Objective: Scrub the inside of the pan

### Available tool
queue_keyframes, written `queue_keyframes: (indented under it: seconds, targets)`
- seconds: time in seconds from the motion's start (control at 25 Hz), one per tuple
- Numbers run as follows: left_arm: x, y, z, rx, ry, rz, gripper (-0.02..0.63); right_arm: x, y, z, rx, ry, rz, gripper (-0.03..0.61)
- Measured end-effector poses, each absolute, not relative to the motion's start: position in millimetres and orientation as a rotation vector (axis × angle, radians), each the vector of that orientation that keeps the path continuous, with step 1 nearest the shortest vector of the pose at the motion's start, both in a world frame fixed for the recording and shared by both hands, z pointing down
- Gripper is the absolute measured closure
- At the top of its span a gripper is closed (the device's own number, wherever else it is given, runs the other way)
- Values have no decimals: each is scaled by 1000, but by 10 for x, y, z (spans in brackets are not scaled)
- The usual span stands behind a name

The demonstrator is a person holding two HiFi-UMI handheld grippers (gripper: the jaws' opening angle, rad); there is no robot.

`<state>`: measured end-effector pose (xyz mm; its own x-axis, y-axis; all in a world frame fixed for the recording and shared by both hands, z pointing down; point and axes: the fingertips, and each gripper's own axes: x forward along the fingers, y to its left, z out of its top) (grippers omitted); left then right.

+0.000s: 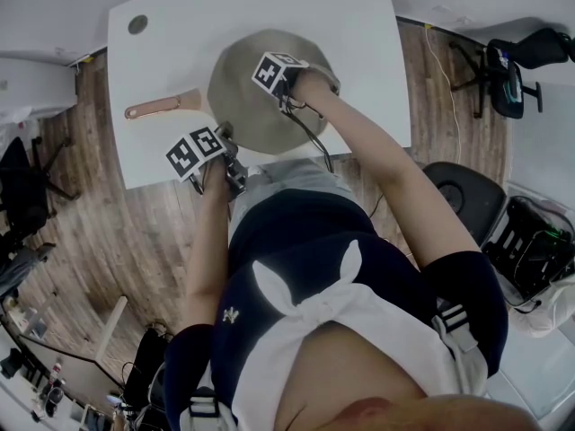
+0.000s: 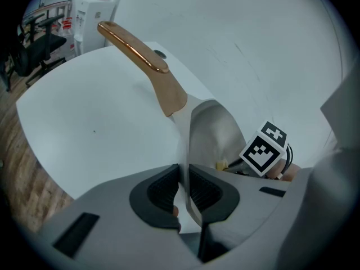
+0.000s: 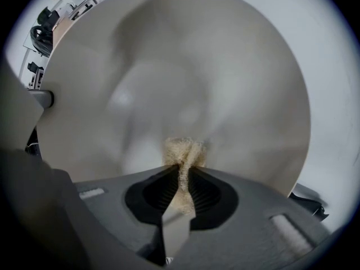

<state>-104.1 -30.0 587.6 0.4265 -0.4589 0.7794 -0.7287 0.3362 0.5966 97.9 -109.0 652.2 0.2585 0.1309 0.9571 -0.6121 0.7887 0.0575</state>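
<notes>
My right gripper [image 3: 183, 191] was clenched on a scrap of tan sponge [image 3: 183, 151], soft enough to squash flat, and pointed down into the pan [image 3: 169, 72]. My left gripper [image 2: 184, 191] was clamped on the pan's thin near rim. The pan sat on the white table [image 1: 171, 34], its copper handle [image 2: 143, 52] sticking out sideways. I judged the pan to be stiff, slick metal, apt to skate under scrubbing, so the rim was the place to pin it.

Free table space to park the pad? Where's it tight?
Bare table: the far-left corner around the grommet, the left strip between handle and near edge, and the far-right corner past the pan. Crowded: the near edge, where the left gripper clamps the rim, and the pan's inside, where the right gripper holds the pad.
</notes>
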Motion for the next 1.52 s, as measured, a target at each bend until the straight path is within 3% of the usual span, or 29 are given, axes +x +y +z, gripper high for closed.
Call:
queue_keyframes:
  seconds: [1.52]
  targets:
    - [-1036,-324,5902,1296,-1211,251,573,112,-298,6558,186,-1432,887,523]
